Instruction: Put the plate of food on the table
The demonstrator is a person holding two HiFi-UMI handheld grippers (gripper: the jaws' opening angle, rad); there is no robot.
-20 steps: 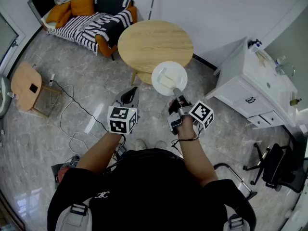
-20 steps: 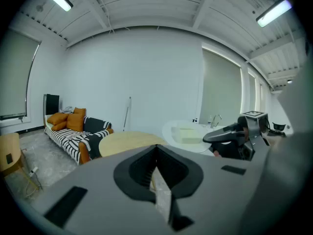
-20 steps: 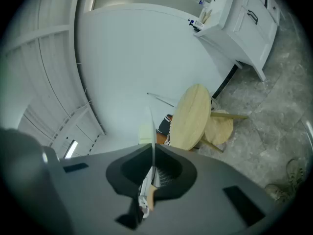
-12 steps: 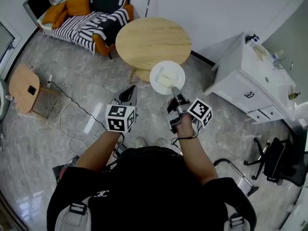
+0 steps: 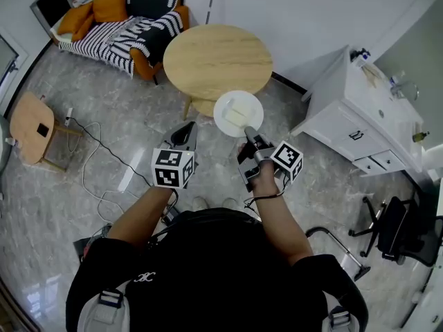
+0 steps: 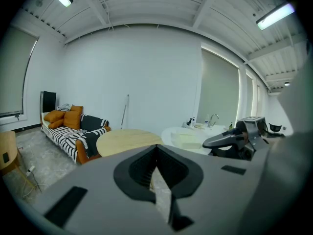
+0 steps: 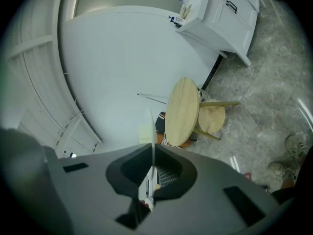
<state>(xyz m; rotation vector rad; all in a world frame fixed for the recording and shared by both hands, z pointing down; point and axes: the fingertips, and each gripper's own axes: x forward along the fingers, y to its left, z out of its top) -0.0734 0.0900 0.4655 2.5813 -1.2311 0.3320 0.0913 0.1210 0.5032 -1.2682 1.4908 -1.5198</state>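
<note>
A white plate point(image 5: 238, 114) with a pale yellow piece of food point(image 5: 237, 115) hangs level in the air, over the near edge of the round wooden table point(image 5: 218, 61). My right gripper point(image 5: 248, 131) is shut on the plate's near rim. In the right gripper view the plate point(image 7: 152, 124) shows edge-on as a thin white line between the jaws of the right gripper point(image 7: 152, 148), with the table point(image 7: 182, 111) beyond. My left gripper point(image 5: 188, 128) is to the left of the plate, apart from it, shut and holding nothing. The left gripper view shows its tips point(image 6: 156, 148) meeting, with the plate point(image 6: 188, 140) to the right.
A striped sofa point(image 5: 131, 19) with orange cushions stands beyond the table. A white cabinet point(image 5: 360, 109) with a sink is at the right. A small wooden side table point(image 5: 31, 126) and a floor cable point(image 5: 97, 164) lie to the left. A black office chair point(image 5: 398, 237) stands at the lower right.
The room has slid slightly up and left in the head view. The plate stays in my right gripper at the table's near edge, and both grippers keep their pose.
</note>
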